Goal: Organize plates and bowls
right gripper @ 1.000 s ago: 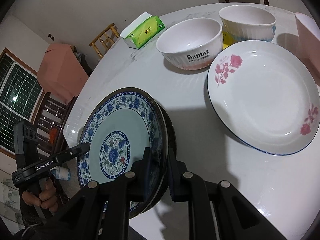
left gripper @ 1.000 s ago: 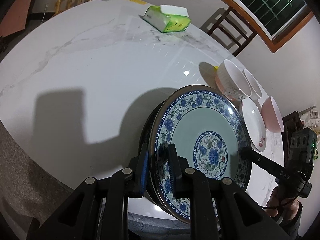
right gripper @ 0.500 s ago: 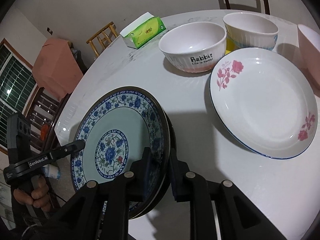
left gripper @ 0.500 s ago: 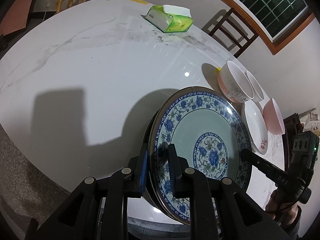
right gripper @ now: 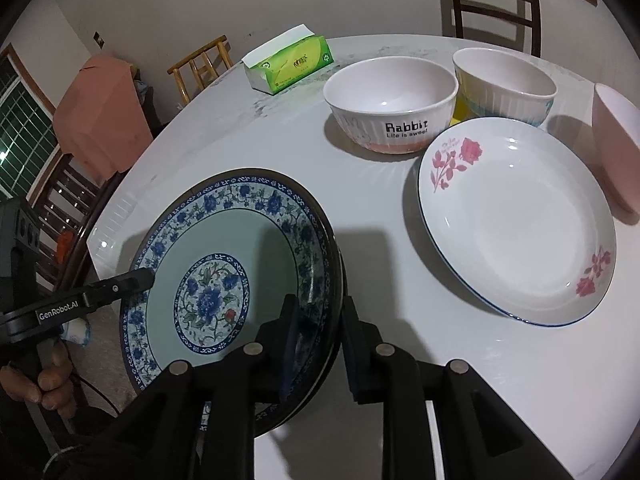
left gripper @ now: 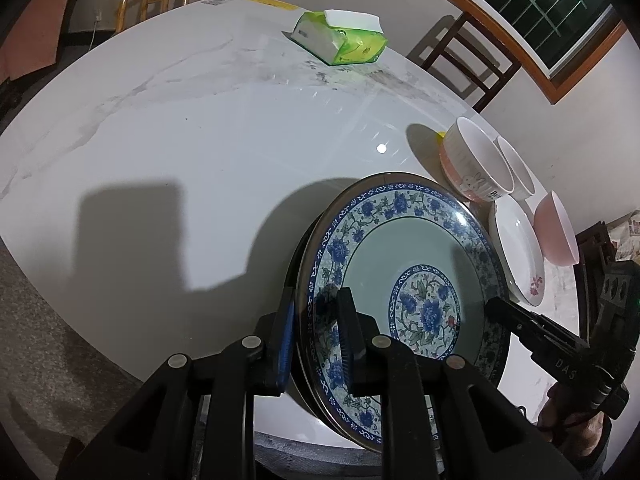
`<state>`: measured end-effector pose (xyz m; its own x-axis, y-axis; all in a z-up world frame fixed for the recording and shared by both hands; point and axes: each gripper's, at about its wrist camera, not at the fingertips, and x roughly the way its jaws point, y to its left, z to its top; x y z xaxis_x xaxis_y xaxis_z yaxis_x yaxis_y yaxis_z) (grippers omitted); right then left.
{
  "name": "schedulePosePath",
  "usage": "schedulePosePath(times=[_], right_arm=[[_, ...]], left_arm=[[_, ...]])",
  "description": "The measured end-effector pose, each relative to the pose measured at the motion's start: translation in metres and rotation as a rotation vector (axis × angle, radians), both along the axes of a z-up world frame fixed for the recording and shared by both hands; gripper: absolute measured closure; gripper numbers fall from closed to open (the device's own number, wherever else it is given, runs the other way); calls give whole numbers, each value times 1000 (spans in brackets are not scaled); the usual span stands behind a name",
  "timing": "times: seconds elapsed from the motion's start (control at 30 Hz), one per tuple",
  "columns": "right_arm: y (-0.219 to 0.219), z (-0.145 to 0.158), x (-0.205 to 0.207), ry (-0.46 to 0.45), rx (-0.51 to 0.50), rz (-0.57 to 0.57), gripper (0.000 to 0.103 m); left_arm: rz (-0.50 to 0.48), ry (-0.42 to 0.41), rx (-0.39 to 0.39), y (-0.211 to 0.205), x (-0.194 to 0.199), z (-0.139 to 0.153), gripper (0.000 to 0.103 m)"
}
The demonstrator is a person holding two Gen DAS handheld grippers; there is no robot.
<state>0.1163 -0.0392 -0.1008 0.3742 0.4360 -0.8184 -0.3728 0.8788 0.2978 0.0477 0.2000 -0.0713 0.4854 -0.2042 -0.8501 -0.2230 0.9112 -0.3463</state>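
A blue floral plate [left gripper: 400, 264] [right gripper: 224, 240] with a dark underside sits at the near edge of the round white marble table [left gripper: 180, 120]. My left gripper [left gripper: 316, 336] is shut on the plate's rim, one pad under it and one on its patterned border. In the right wrist view its finger tip [right gripper: 144, 276] shows at the plate's left side. My right gripper [right gripper: 320, 340] straddles the opposite rim; its jaws are opening, with the rim still between them and a small gap at the pads.
To the right lie a white plate with pink roses [right gripper: 520, 232], a "Rabbit" bowl [right gripper: 390, 108], a ribbed bowl [right gripper: 504, 80] and a pink bowl [right gripper: 616, 148]. A green tissue pack [left gripper: 340, 40] sits at the far side. Wooden chairs ring the table.
The right gripper's jaws have spread a little around the plate's rim and that view has tilted slightly. The left gripper and the plate have stayed where they were.
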Motion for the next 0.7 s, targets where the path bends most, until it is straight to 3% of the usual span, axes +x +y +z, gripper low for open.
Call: schedulePosePath(times=[0.23, 0.33, 0.7], right_arm=[[4, -1, 1, -21, -49, 4, 80], [5, -1, 1, -30, -48, 10, 80], [4, -1, -2, -30, -33, 22, 77]], left_arm=[[-7, 3, 51, -5, 0, 2, 87], [9, 3, 85, -4, 1, 2, 82], [-2, -12, 170, -12, 3, 3, 81]])
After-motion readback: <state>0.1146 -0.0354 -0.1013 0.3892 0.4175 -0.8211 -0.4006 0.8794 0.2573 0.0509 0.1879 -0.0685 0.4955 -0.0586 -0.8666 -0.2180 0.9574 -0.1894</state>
